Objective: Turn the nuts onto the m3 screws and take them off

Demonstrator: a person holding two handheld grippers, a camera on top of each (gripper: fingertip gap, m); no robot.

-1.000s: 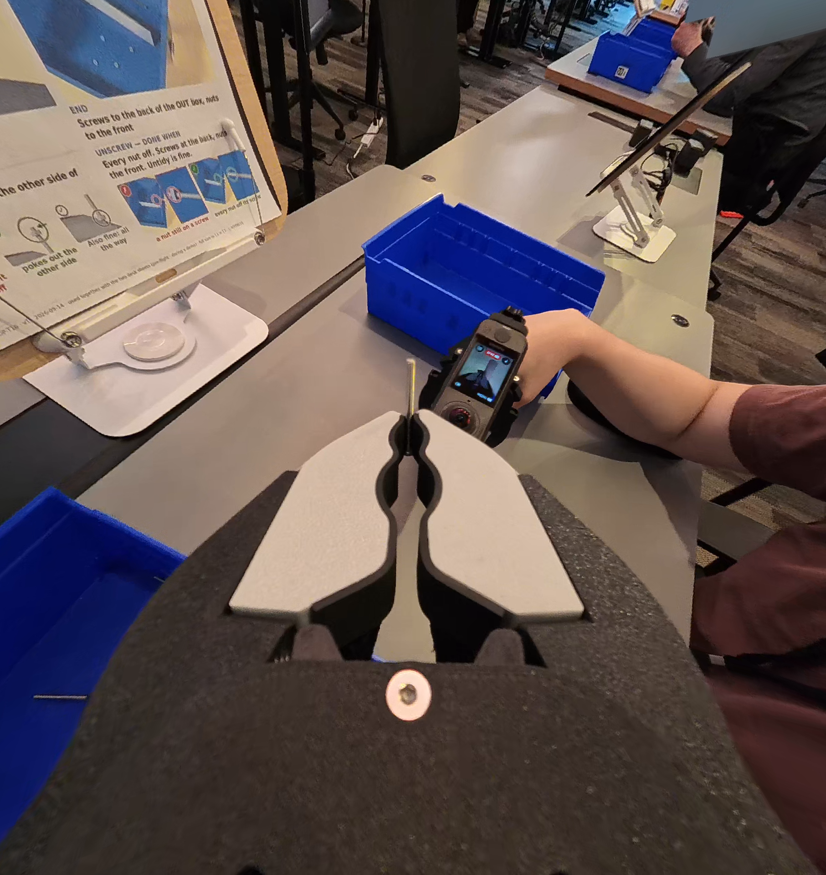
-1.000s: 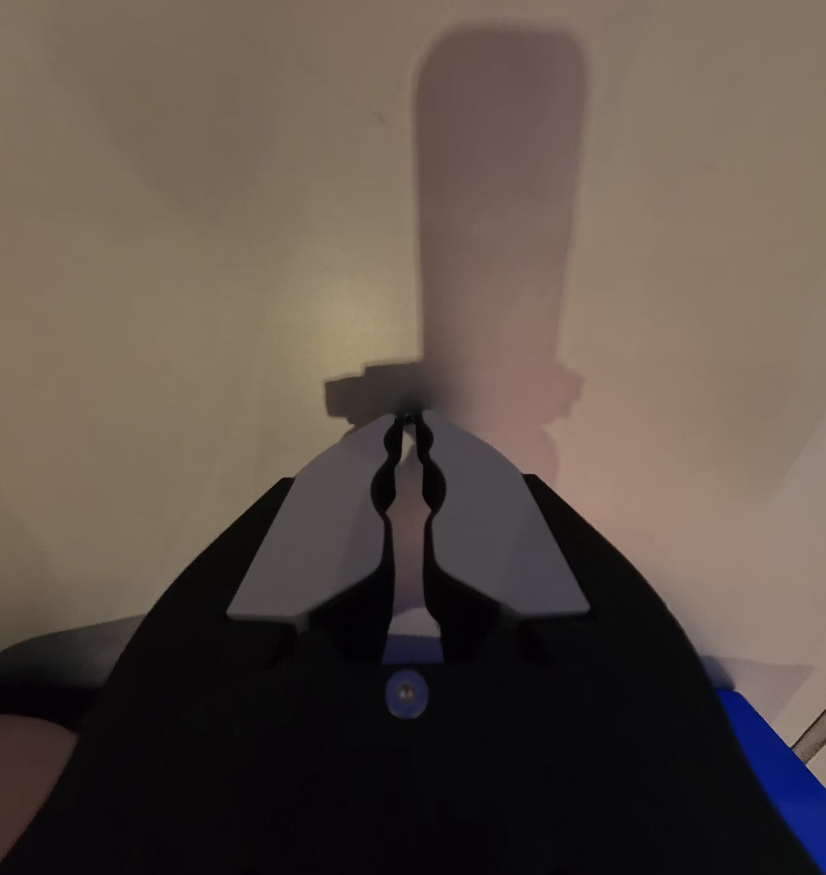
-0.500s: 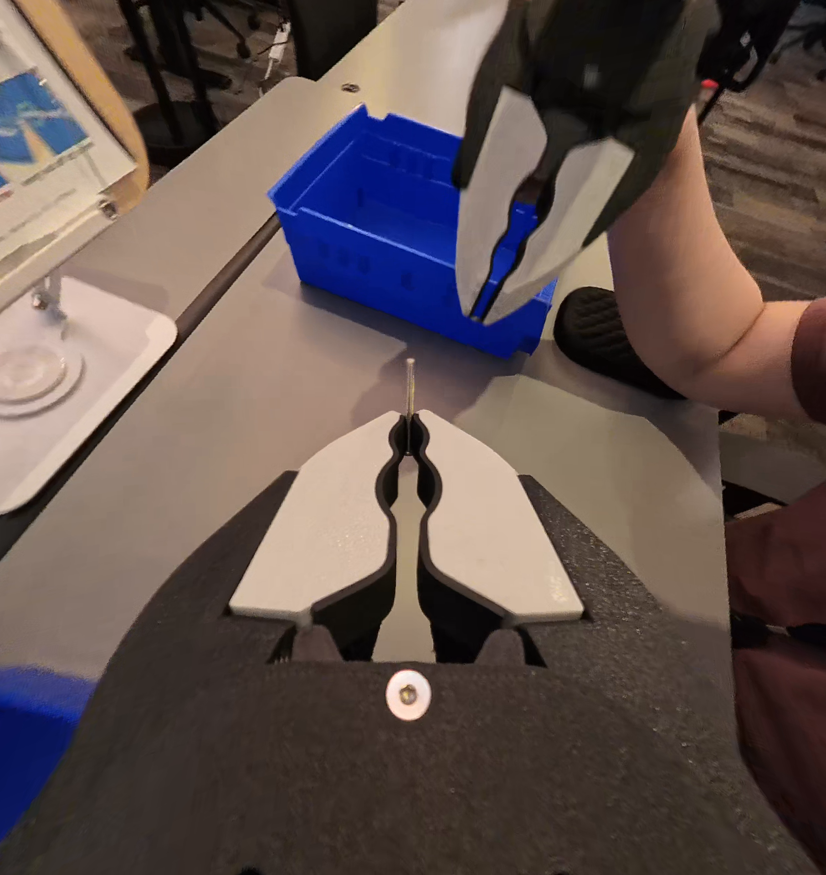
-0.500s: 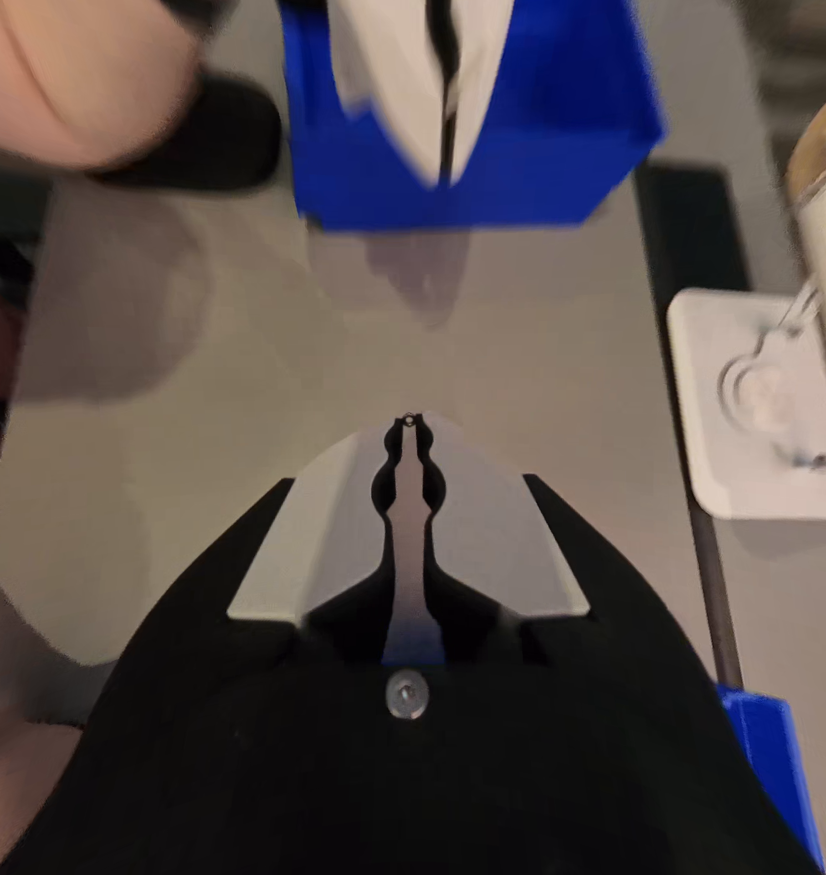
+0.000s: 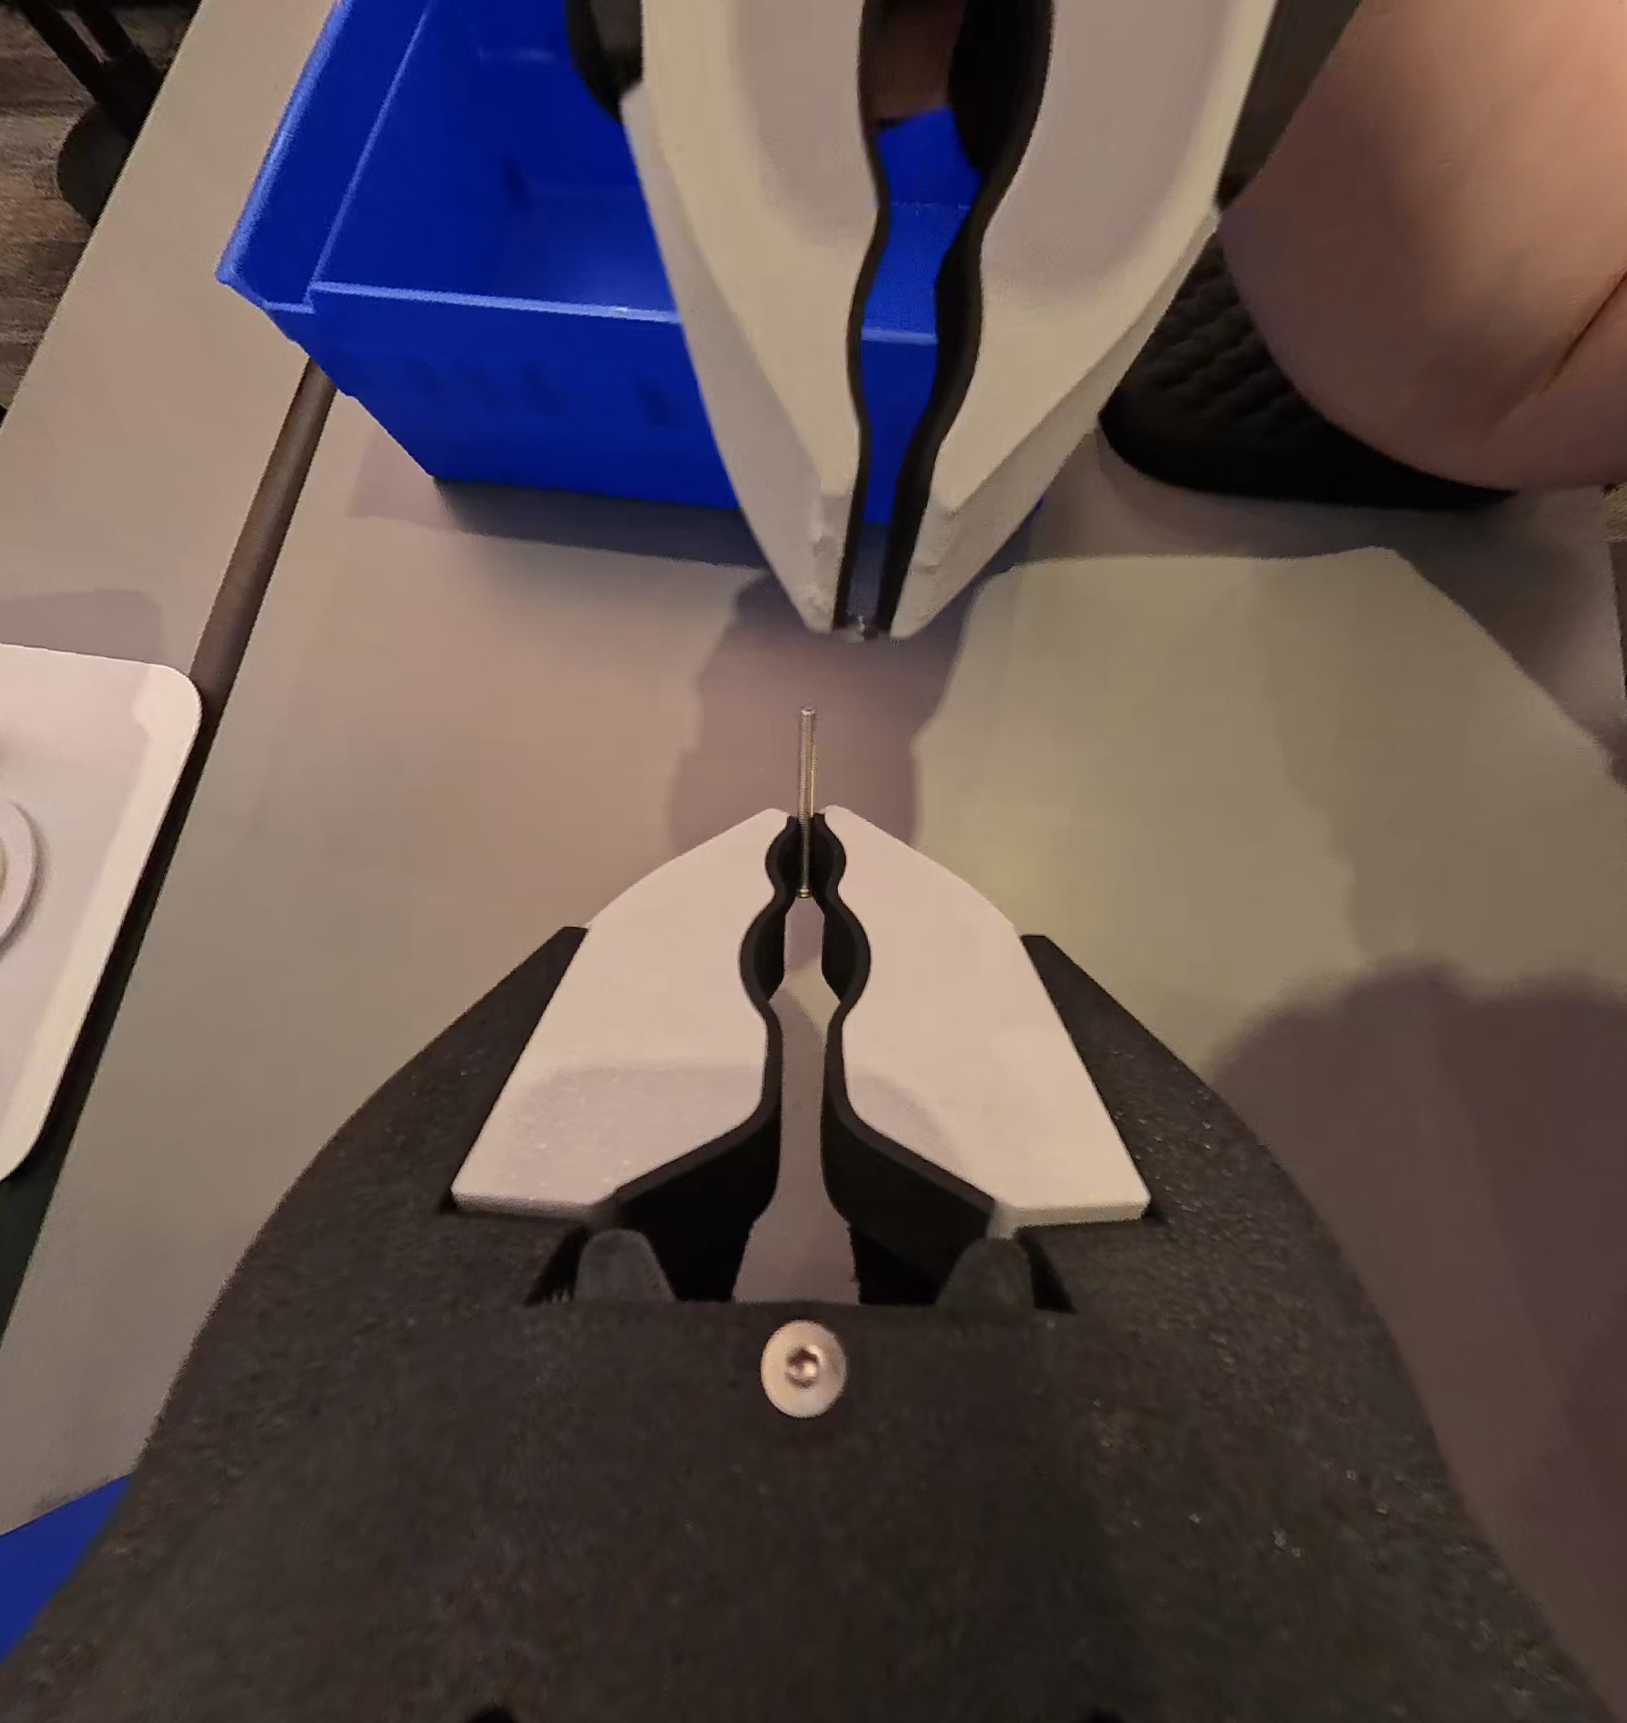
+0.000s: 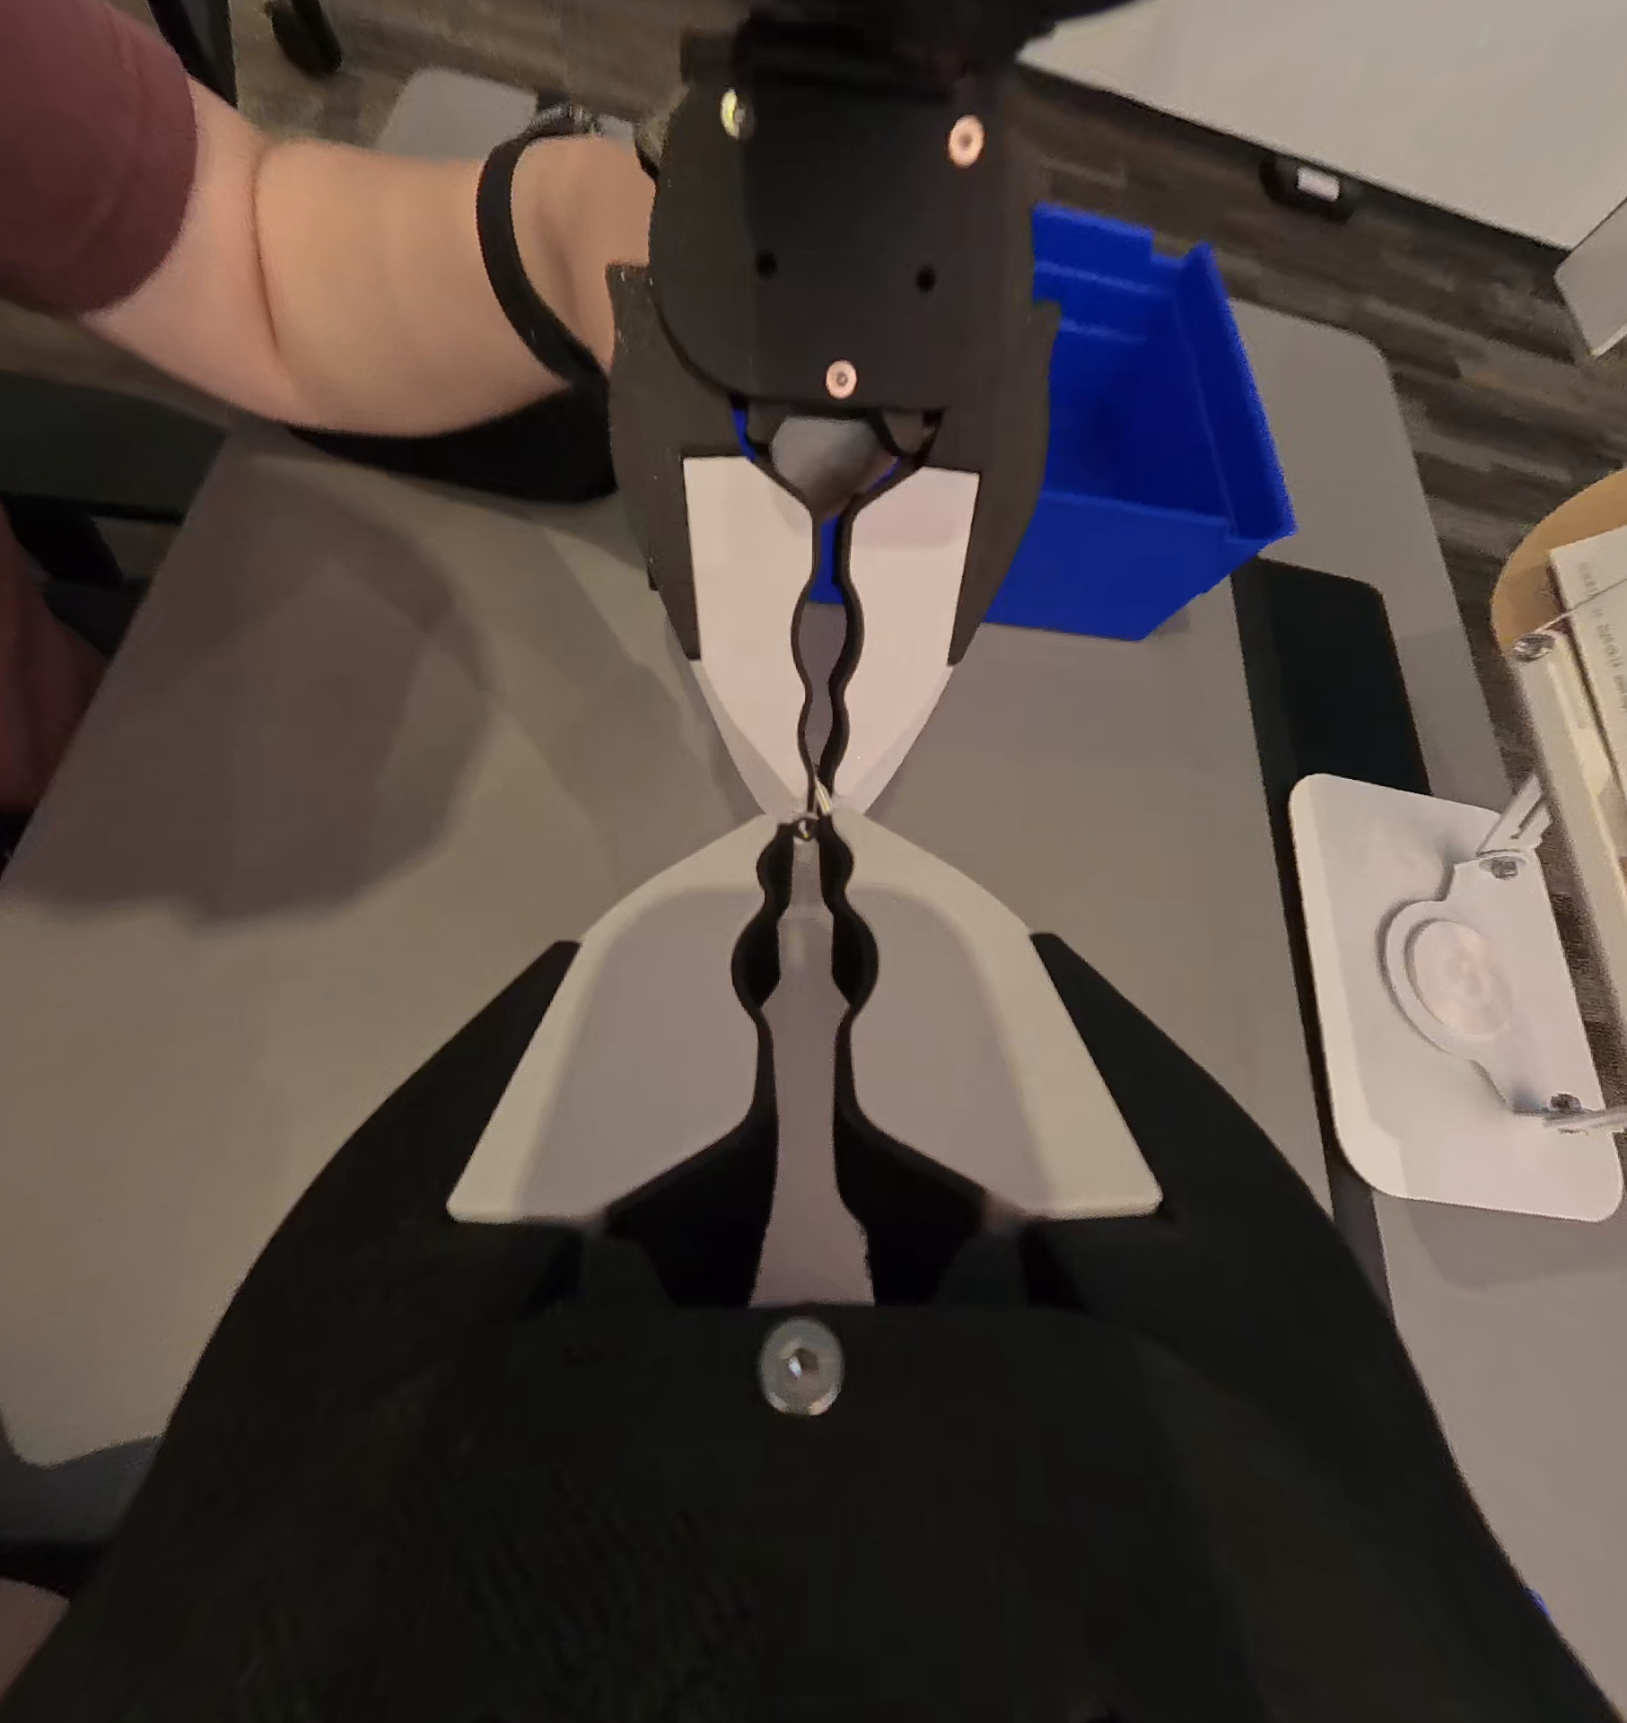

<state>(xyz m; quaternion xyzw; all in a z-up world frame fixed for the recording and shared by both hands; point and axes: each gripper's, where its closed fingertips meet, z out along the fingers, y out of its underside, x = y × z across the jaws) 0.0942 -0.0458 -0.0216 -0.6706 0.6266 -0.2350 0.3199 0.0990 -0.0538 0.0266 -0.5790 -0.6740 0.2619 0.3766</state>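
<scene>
- Above the grey table point(image 5: 474, 746), the left claw point(image 5: 805, 819) is clamped on a thin m3 screw point(image 5: 806, 765), whose shaft sticks straight out past the tips; gripping it low down leaves the free end bare, which I judge is to give a nut room to start
- Facing it tip to tip, the right claw point(image 6: 805, 825) is pinched together on a small metal piece, most likely the nut point(image 6: 806, 822), though it is too small to be sure
- From the left wrist view the nut end sits just beyond the screw tip, a little apart and slightly off to one side; from the right wrist view the two tips look almost touching, so I cannot tell whether contact is made
- Lining the two claws up along one axis suits threading; a tilt would likely cross the thread
- A blue bin point(image 5: 474, 308) stands on the table behind the right claw, and the part of its inside that shows holds nothing
- Another blue bin point(image 6: 1154, 485) behind the left claw has its contents hidden
</scene>
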